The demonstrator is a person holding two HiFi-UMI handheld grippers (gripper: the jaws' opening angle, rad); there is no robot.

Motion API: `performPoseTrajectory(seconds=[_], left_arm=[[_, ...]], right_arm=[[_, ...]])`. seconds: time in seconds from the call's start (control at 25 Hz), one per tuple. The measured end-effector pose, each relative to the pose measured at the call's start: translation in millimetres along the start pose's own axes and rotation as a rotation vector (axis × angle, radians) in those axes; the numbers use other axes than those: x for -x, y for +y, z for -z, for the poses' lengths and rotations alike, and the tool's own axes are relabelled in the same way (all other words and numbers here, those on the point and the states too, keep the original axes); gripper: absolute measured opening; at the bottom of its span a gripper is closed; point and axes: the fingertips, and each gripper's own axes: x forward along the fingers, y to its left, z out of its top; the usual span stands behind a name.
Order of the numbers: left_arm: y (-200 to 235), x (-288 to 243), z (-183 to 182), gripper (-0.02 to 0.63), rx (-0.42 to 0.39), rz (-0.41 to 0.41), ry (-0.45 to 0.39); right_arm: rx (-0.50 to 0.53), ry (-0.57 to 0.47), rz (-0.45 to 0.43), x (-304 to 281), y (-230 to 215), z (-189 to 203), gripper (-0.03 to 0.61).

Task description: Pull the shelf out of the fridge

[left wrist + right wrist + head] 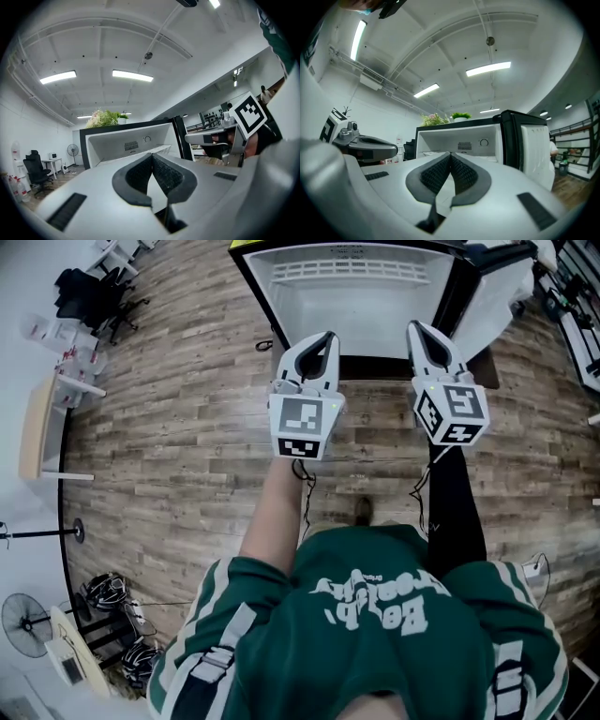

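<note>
The black fridge (246,277) stands open ahead of me, its white inside (356,310) facing me and its door (497,292) swung out to the right. A white shelf (140,151) lies across the inside, also visible in the right gripper view as the shelf (433,153). My left gripper (327,337) and right gripper (416,327) hover side by side just short of the fridge's opening, apart from it. The left gripper (152,155) has its jaws pressed together with nothing between them. So does the right gripper (450,153).
Wooden floor lies all around. An office chair (89,292) and a light table (37,427) stand at the far left. A fan (23,624) and coiled cables (108,592) sit at the lower left. Plants (105,117) top the fridge.
</note>
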Motion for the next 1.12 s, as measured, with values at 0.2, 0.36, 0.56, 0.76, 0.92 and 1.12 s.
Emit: performPoseTrajectory(seconds=[0.2,0.36,0.56,0.76,0.92,1.12], left_arm=[[8.8,-11.0,-0.2,0.017,0.004,-0.023,-0.003],[13.8,-19.2,4.8,0.017,0.010,-0.014,-0.010],[25.3,-29.3,8.6,0.017,0.010,0.000,-0.016],[44.8,-43.7,11.2,0.017,0.005,0.040,-0.021],[61.3,-58.1,12.7,0.017,-0.003,0.083,-0.029],[80.4,-68.5,14.7,0.017,-0.001,0.130,-0.036]], right_arm=[[-0.016,-0.002,0.001,-9.6,-7.8,1.0,0.009],[-0.005,0.003,0.012,-14.9,-11.6,4.8,0.009],[0.009,0.010,0.034,-25.0,-11.9,5.2,0.009],[0.018,0.018,0.084,-45.1,-7.1,3.3,0.009],[0.019,0.015,0.123,-63.0,-2.0,0.8,0.009],[0.019,0.034,0.166,-83.1,7.7,1.5,0.009]])
